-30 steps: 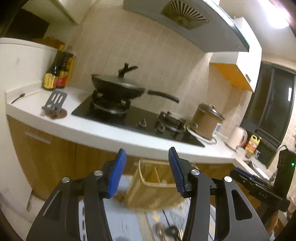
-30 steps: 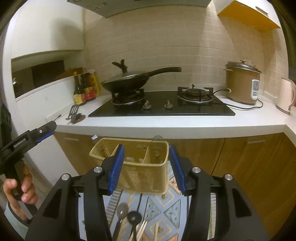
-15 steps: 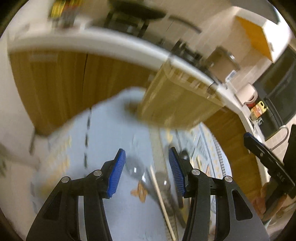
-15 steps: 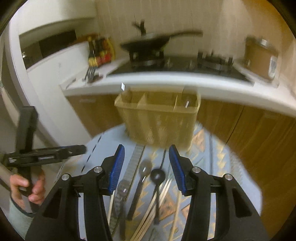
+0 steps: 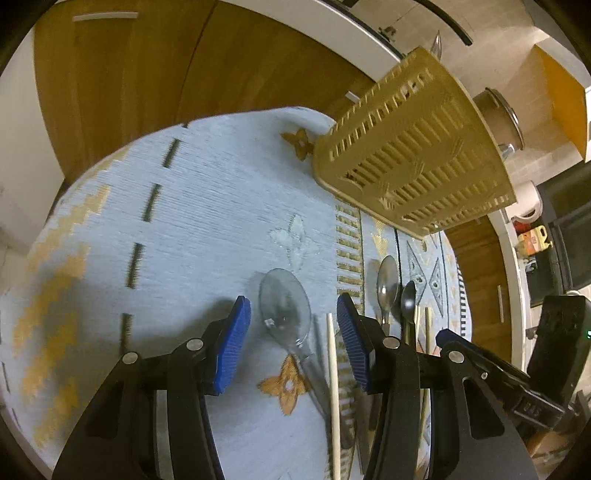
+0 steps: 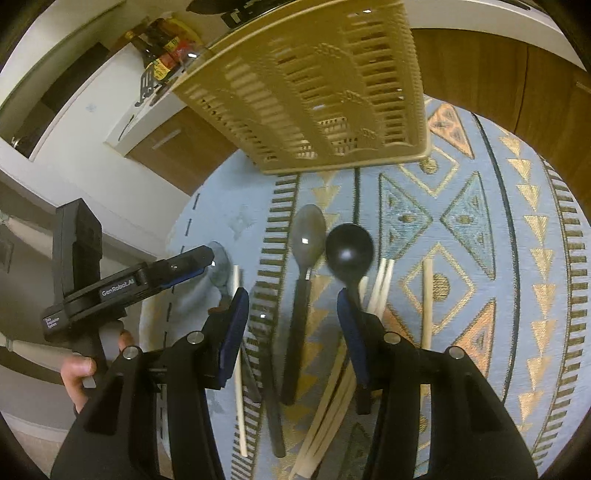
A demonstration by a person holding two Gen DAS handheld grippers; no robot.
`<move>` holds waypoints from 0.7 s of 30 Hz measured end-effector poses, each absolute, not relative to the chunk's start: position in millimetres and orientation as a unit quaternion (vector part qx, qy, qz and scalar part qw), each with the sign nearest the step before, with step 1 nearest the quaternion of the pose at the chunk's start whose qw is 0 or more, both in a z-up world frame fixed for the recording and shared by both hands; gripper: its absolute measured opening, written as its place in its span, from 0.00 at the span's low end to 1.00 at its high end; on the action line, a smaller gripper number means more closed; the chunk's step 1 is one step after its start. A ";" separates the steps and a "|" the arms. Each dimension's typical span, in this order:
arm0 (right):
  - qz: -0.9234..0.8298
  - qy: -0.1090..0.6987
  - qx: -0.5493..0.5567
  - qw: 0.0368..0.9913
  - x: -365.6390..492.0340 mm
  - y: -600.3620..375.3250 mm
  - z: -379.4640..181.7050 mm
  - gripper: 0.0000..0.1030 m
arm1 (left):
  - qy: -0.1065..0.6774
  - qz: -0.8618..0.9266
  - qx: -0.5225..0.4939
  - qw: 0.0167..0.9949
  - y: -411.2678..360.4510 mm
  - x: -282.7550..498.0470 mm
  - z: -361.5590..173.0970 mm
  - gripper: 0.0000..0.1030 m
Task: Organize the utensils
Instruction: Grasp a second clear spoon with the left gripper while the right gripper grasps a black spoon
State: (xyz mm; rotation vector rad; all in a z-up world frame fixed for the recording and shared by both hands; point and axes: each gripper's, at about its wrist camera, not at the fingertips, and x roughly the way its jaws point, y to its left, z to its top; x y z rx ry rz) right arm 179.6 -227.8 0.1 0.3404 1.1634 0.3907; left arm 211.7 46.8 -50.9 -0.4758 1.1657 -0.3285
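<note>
1. Wooden cabinets (image 5: pixel 155 74) fill the far side of the room under a white counter (image 5: pixel 332 22), with bottles (image 6: pixel 162 55) at its left end and a rice cooker (image 5: pixel 498 118) at its right.
2. A pale blue cloth (image 5: pixel 207 206) with gold and dark patterns covers the table in front of the cabinets.
3. A tan slotted basket (image 6: pixel 317 85) stands on the far part of the cloth.
4. Nearer than the basket lie the utensils: a clear spoon (image 5: pixel 284 306) on the left, a grey spoon (image 6: pixel 306 236) and a black spoon (image 6: pixel 349 251) side by side in the middle, and pale chopsticks (image 6: pixel 426 299) on the right.
5. The left gripper (image 5: pixel 293 332) hangs over the clear spoon, jaws apart, holding nothing.
6. The right gripper (image 6: pixel 293 321) hangs over the grey spoon's handle, jaws apart and empty.
7. A hand (image 6: pixel 79 369) grips the left gripper's handle.
</note>
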 end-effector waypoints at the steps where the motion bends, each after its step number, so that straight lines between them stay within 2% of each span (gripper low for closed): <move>1: 0.182 0.543 0.160 0.804 180.3 -228.6 -0.8 0.45 | 0.544 -0.148 -0.216 0.797 41.1 212.8 -53.4 0.45; 14: 0.178 0.553 0.169 0.796 201.9 -230.1 1.2 0.45 | 0.518 -0.079 -0.059 0.850 -13.1 213.2 -50.9 0.48; 15: 0.177 0.554 0.169 0.796 204.1 -228.5 1.7 0.45 | 0.516 -0.074 -0.043 0.853 -15.9 212.9 -50.8 0.45; 16: 0.176 0.555 0.168 0.796 208.0 -225.7 2.1 0.45 | 0.514 -0.071 -0.032 0.854 -17.5 212.9 -50.8 0.36; 17: 0.176 0.555 0.166 0.796 210.1 -223.6 2.9 0.45 | 0.512 -0.069 -0.022 0.856 -17.7 213.0 -50.8 0.32; 21: 0.169 0.549 0.135 0.807 222.1 -208.3 4.9 0.45 | 0.512 -0.095 -0.033 0.853 -8.4 215.2 -50.0 0.30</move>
